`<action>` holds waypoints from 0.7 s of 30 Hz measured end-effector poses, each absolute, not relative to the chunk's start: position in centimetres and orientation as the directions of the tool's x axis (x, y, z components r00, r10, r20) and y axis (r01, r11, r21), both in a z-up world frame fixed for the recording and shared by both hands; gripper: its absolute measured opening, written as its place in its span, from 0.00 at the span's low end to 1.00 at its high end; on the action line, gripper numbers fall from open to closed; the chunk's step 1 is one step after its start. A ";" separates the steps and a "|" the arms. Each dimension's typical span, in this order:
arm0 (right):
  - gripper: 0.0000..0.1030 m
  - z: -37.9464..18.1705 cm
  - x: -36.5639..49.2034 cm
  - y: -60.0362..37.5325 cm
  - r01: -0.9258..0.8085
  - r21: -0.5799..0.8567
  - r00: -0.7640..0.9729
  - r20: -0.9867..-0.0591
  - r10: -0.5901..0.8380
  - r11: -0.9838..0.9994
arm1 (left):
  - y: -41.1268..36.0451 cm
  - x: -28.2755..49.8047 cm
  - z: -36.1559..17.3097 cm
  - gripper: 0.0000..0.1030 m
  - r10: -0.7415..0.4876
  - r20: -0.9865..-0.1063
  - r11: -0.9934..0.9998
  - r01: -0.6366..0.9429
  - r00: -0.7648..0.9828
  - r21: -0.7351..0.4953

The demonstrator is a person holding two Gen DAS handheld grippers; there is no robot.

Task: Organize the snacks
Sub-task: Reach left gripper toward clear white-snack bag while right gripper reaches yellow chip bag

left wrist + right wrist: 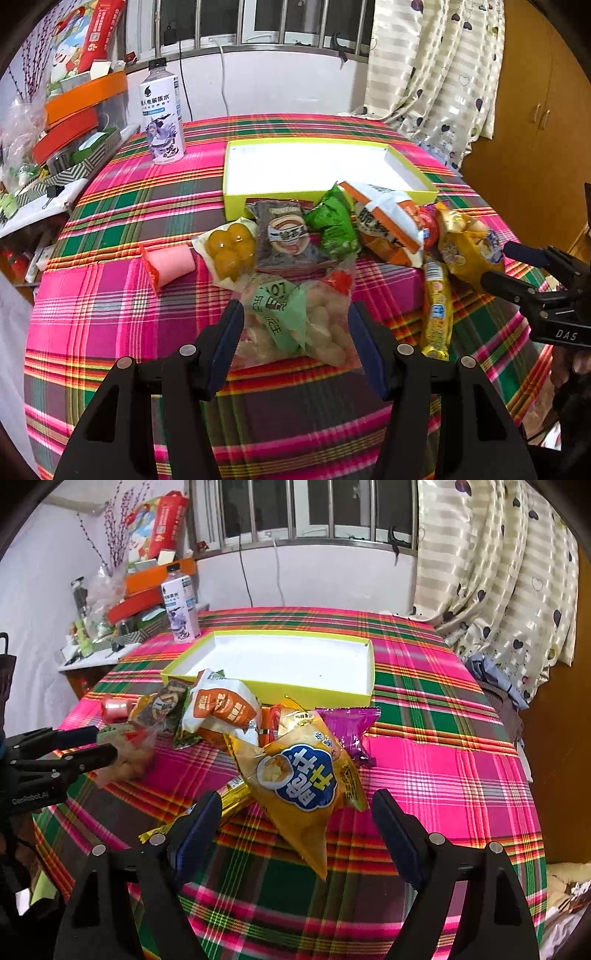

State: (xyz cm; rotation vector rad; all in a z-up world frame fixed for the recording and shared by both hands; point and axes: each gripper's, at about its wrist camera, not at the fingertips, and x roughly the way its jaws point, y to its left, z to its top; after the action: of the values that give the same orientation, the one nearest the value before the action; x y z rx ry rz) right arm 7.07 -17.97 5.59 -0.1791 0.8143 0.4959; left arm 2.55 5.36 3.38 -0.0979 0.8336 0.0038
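Observation:
My left gripper (295,314) is shut on a clear bag of white puffs with a green label (295,325), its pads against both sides. In the right wrist view the same left gripper (107,743) grips that bag (129,757) by its end. My right gripper (295,812) is open, and a yellow chip bag (299,775) lies on the cloth between and beyond its fingertips, untouched. Several more snack packs lie in a heap: a pink roll (171,264), yellow balls (231,251), a green pack (332,221) and a purple pack (347,723). Behind them stands a shallow lime box (273,688).
A plaid cloth (424,775) covers the table. A water bottle (162,114) stands at the back left, by a side shelf cluttered with orange boxes (85,96). A curtain (498,572) and a wooden cabinet are on the right.

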 end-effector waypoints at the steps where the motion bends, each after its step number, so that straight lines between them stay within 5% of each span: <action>1: 0.81 5.6 7.2 -17.9 -0.490 0.036 0.577 -0.735 0.356 0.871 | 5.5 2.6 3.4 0.58 -0.042 -0.738 0.995 -0.041 0.673 -0.094; 8: 0.78 5.2 7.5 -17.7 -0.497 0.052 0.559 -0.744 0.365 0.866 | 6.4 2.4 3.4 0.58 -0.061 -0.730 0.989 -0.057 0.680 -0.136; 13: 0.51 4.7 7.6 -17.7 -0.488 0.048 0.548 -0.761 0.348 0.872 | 6.2 2.3 3.5 0.58 -0.054 -0.734 0.989 -0.067 0.677 -0.135; 21: 0.51 4.1 8.1 -17.8 -0.484 0.054 0.525 -0.780 0.340 0.873 | 5.9 3.0 3.3 0.60 -0.061 -0.739 0.991 -0.046 0.671 -0.124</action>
State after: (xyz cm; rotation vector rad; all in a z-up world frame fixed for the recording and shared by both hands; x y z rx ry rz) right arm 8.14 -17.78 4.08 -0.1778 0.8903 0.4958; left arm 2.97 5.92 3.31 -0.1364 0.8355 -0.0081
